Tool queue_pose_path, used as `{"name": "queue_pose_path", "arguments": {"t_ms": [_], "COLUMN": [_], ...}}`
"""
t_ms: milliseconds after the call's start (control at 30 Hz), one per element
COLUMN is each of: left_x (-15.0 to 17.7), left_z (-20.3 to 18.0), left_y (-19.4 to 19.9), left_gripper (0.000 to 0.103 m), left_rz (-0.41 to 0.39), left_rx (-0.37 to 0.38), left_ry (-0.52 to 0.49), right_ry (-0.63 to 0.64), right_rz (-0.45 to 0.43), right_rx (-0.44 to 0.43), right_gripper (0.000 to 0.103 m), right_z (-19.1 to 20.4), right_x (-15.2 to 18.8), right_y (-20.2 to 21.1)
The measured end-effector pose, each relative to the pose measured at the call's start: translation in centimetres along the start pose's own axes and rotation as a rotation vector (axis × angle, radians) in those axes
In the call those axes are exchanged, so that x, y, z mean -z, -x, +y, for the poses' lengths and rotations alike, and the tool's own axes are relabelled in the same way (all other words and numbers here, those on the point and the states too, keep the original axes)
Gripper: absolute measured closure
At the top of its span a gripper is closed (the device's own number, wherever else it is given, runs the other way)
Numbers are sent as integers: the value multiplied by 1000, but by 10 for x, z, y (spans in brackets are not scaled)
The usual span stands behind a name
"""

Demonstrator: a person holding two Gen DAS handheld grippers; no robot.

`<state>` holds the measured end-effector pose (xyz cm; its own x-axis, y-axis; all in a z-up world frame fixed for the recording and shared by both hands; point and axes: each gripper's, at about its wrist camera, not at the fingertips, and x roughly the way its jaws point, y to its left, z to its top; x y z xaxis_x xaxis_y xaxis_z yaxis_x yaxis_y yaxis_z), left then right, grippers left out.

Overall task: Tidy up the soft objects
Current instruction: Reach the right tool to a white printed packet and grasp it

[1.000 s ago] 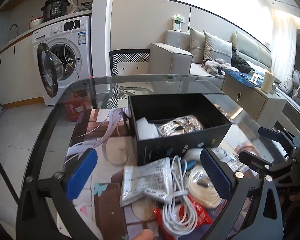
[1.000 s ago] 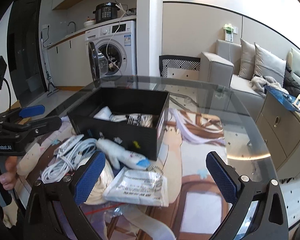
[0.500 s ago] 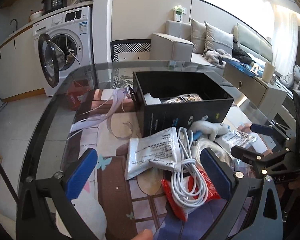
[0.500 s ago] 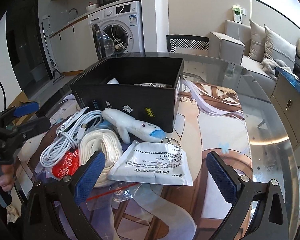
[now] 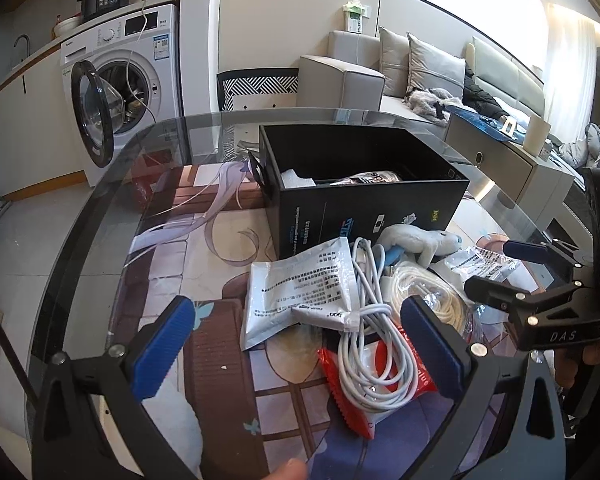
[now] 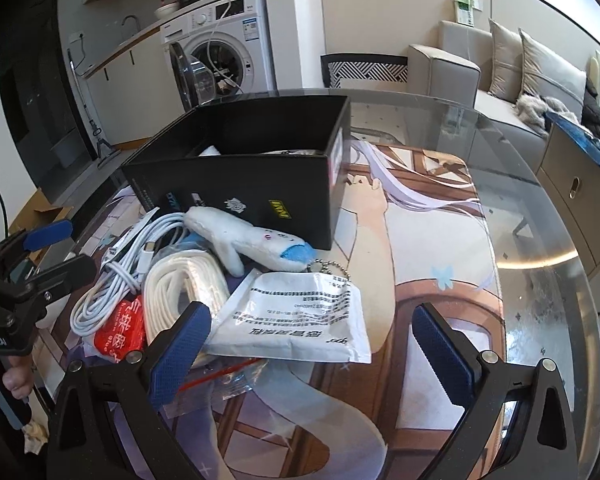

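White plush toy (image 6: 252, 242) with blue snout, lying flat.

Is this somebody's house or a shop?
Most likely a home, an open living room and kitchen: a washing machine under a counter, a grey sofa with cushions, and a glass table piled with everyday bits.

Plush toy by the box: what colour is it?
White plush toy with a blue snout, clearest in the right wrist view.

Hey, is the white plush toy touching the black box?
Cannot tell. In the right wrist view the white plush toy overlaps the black box's front wall, so no gap or contact shows; the left wrist view is equally unclear.
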<state>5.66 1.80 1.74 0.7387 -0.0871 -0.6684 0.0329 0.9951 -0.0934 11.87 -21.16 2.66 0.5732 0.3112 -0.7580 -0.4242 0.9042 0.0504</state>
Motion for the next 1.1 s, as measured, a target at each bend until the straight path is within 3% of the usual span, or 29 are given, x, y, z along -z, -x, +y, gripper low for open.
{"name": "queue_pose_path", "arguments": {"t_ms": [167,500,633,733,867,1100], "left_x": [2,4,4,5,6,5], "left_z": [0,-3,-3,-5,-4,-2], "left_y": [-4,-7,-7,-8,-8,-7], "left_gripper": [0,0,0,0,0,0], "left_rz": [9,16,15,15,17,16], "left_rx": [1,3,9,8,6,8], "left_ry": [3,-14,-14,-20,-19,-14], "right_ry": [-38,-38,-85,-32,32,20], "right_rz": [5,40,18,13,32,74], "right_rx": [11,114,63,31,48,97], "right_gripper": [1,1,1,1,1,1], "right_z": [-6,-22,-25,-8,8,-5], "right_x": [-4,-2,-4,-8,-5,-3], "right_y": [-6,-8,-6,-8,-19,-21]}}
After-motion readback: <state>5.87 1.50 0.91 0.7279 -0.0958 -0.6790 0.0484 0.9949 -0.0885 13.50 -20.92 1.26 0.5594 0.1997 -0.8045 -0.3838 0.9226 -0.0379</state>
